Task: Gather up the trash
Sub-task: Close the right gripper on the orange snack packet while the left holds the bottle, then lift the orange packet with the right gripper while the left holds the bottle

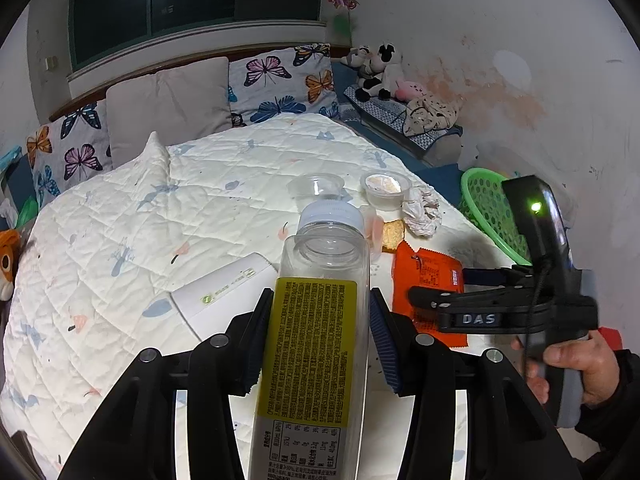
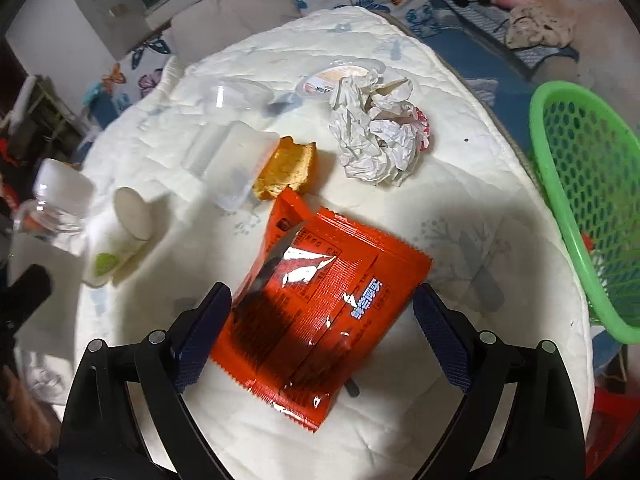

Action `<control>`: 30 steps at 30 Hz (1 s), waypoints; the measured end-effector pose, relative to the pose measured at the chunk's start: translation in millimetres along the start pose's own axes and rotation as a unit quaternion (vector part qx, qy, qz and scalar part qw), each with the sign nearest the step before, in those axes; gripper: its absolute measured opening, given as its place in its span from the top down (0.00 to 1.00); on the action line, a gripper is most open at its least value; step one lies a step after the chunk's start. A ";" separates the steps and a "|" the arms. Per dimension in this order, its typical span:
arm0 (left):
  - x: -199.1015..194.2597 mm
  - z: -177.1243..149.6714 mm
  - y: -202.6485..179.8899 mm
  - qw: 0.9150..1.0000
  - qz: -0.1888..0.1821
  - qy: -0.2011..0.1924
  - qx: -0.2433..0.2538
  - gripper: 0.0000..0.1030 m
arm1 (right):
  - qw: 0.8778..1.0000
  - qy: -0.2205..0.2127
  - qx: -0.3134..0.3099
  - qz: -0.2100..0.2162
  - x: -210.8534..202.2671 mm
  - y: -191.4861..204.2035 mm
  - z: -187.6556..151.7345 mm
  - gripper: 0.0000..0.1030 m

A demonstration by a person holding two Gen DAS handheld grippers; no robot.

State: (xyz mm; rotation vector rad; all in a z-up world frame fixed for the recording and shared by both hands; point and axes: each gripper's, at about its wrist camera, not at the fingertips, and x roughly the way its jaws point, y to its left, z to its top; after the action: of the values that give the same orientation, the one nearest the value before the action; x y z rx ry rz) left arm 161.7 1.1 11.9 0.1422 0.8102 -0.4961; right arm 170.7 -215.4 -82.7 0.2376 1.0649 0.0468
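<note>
While clamped, clear bottle (image 1: 316, 344) shows yellow label (empty).

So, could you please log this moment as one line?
left gripper: shut on bottle | right gripper: open over orange wrapper | green basket: beside bed

The bottle (image 1: 316, 340) runs off the bottom edge, and the green basket (image 2: 592, 200) is cut at the right.

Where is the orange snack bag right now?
The orange snack bag lies on the white quilt, between the open right gripper's fingers, below the bread piece.
</note>
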 end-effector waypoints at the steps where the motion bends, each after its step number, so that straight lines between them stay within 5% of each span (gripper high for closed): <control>1: -0.4 -0.5 1.5 1.000 -0.001 -0.001 0.000 0.56 | 1.000 -0.003 -0.009 -0.013 1.2 1.9 -1.1 0.15; 6: -1.3 -2.0 2.4 1.000 -0.003 -0.002 0.000 0.56 | 0.999 -0.018 -0.031 -0.033 -1.4 0.0 -5.6 0.36; 11: -0.6 -0.6 -6.5 1.000 -0.006 -0.002 0.005 0.56 | 0.999 -0.029 -0.029 -0.010 -12.8 -15.9 -9.2 0.61; 16: -1.3 3.8 -19.4 1.000 -0.007 -0.005 0.010 0.56 | 0.998 -0.042 -0.030 0.018 -26.5 -22.7 -12.2 0.71; 19: -1.3 6.5 -23.0 1.000 -0.006 -0.006 0.011 0.56 | 0.998 -0.040 -0.017 0.039 -28.5 -25.8 -11.9 0.66; 22: -3.3 6.6 -23.2 1.000 -0.004 -0.007 0.012 0.56 | 0.997 -0.033 0.008 0.067 -28.7 -28.8 -9.2 0.24; 23: -3.7 6.6 -22.9 1.000 -0.004 -0.008 0.011 0.56 | 0.997 -0.032 0.014 0.072 -29.5 -28.0 -8.1 0.19; 30: -8.3 0.8 -11.0 1.000 -0.005 -0.011 0.005 0.56 | 0.998 -0.010 0.032 0.052 -21.7 -8.8 1.2 0.10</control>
State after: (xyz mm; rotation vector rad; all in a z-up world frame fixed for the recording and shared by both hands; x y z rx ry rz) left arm 152.2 -5.7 19.1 0.1422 0.7872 -0.5106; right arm 160.5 -227.5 -65.4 0.3499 1.0354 0.1043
